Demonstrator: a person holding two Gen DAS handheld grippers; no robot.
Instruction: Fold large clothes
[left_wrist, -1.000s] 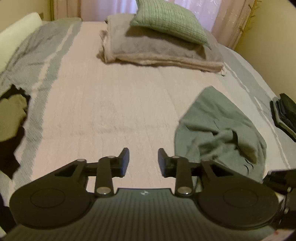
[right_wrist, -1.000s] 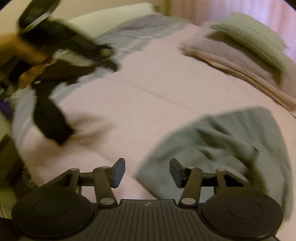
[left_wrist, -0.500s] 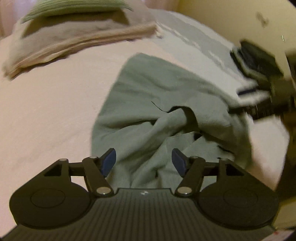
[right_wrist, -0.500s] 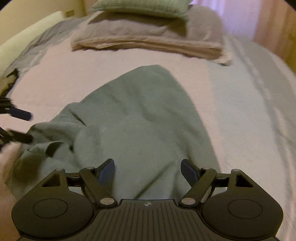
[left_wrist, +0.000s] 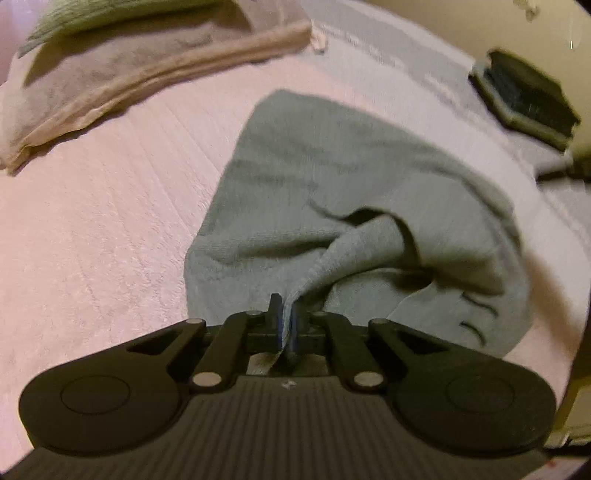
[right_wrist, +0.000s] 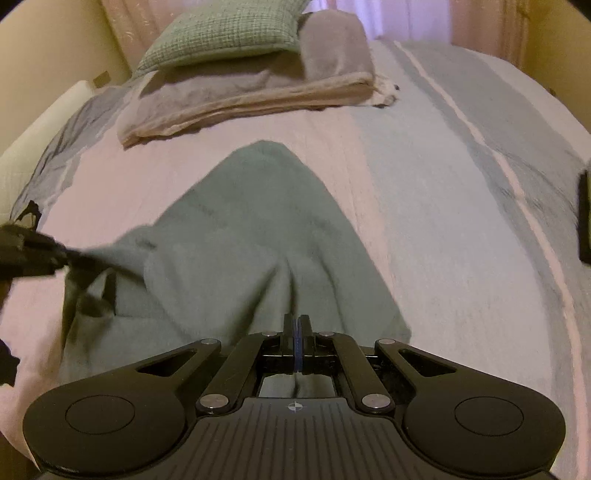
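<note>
My left gripper (left_wrist: 285, 317) is clamped on a twisted ridge of the grey-green garment (left_wrist: 332, 177), which rises from the crumpled near end straight into my closed fingers. My right gripper (right_wrist: 297, 343) has its fingers pressed together at the garment's (right_wrist: 258, 229) near hem; a crease runs up to them, so I judge there is cloth between them, though the right wrist view does not show it plainly. The garment lies on the pink bedspread (left_wrist: 92, 221), its long axis running away from me toward the folded blanket (right_wrist: 240, 99) and the green pillow (right_wrist: 221, 37) at the far end of the bed. The far end tapers to a flat point; the near end is bunched, with a fold tucked under itself on my left side. What matters for the next move, as I read it, is that both grips sit at the near end, side by side across the short axis — left on the rumpled part, right on the smoother edge — with all the length ahead of my fingers. So I would lift and draw apart to spread that near edge before any fold. A dark folded stack (left_wrist: 528, 96) sits well apart to the right.
</note>
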